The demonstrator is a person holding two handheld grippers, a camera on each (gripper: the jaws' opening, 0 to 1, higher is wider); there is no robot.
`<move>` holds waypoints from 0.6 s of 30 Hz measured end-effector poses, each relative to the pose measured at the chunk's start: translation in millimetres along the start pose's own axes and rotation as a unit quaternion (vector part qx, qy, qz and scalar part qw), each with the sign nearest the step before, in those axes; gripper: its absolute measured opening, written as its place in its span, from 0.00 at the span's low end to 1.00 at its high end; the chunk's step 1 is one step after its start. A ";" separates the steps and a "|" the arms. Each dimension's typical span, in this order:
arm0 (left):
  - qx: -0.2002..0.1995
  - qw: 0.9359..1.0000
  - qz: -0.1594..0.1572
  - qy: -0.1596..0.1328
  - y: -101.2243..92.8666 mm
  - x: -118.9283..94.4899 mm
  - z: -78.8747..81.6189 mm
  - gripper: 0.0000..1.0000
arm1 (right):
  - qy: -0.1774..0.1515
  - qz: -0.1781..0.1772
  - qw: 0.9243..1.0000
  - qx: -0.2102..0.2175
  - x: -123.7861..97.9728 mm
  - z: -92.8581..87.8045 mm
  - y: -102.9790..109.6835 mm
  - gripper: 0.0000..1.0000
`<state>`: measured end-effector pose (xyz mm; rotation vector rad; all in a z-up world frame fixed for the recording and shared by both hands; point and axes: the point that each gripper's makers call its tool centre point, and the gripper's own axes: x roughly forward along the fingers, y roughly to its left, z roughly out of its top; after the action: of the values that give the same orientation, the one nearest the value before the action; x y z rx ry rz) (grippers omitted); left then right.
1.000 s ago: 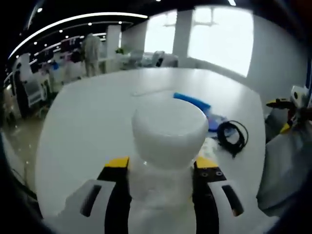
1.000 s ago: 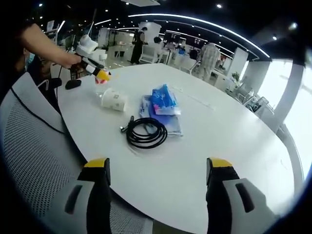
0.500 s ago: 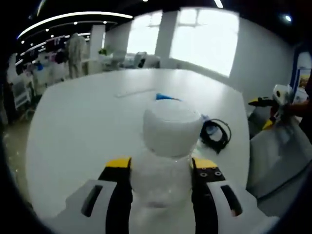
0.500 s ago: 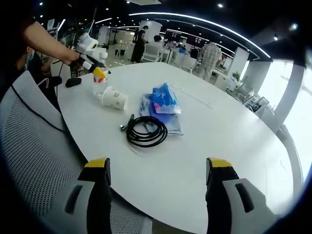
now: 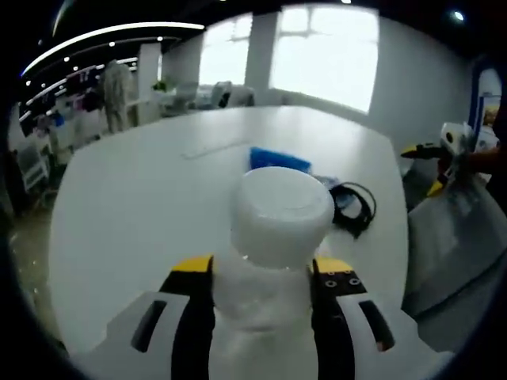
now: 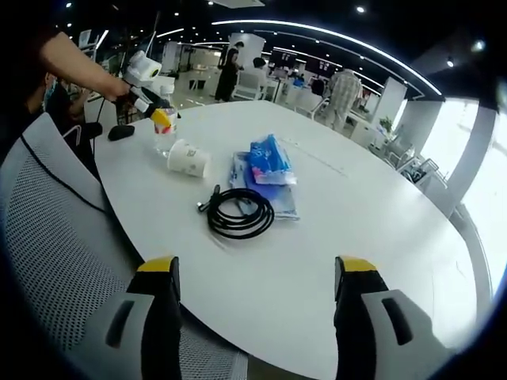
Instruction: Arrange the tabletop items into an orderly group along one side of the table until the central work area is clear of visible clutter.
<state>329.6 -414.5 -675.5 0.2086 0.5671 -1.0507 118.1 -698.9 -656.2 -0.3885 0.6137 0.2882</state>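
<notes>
1. A clear plastic bottle (image 5: 273,261) with a white cap is clamped between the jaws of the left gripper (image 5: 261,277); in the right gripper view the same bottle (image 6: 164,133) is seen upright near the far left edge of the white table (image 6: 380,237), with that gripper (image 6: 156,115) on it. Whether its base touches the surface cannot be told.

2. The right gripper (image 6: 257,277) is held with its jaws wide apart and nothing between them, low over the near edge of the table beside a mesh chair back (image 6: 55,261).

3. A paper cup (image 6: 188,157) lies on its side just beside the bottle. A coiled black cable (image 6: 239,213) and a blue pack (image 6: 270,163) resting on a flat blue sheet (image 6: 269,194) are grouped toward the middle of the surface; the cable touches or overlaps the sheet's edge.

4. The step in hand is judged to be the placing of the bottle at the left edge. It should be kept vertical, lowered until its base is fully seated, and set clear of the lying cup so that the cup is not rolled.

5. The jaws should be parted only once the bottle stands by itself, then drawn straight back without brushing the cap.

6. The cup, cable, pack and sheet are judged not yet gathered to that edge.
</notes>
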 end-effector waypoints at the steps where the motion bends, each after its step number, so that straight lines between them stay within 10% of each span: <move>1: -0.001 1.000 0.004 0.001 -0.6 -0.4 -0.4 0.45 | -0.001 0.000 1.000 -0.001 0.0 0.3 0.0 0.80; 18: -0.076 0.986 0.136 -0.066 9.6 -21.1 5.0 0.48 | -0.007 -0.003 1.000 0.003 -1.2 2.1 -1.4 0.80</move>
<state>331.8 -395.9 -661.0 0.0781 0.4801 -0.7478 118.8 -699.5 -653.5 -0.3830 0.6003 0.2828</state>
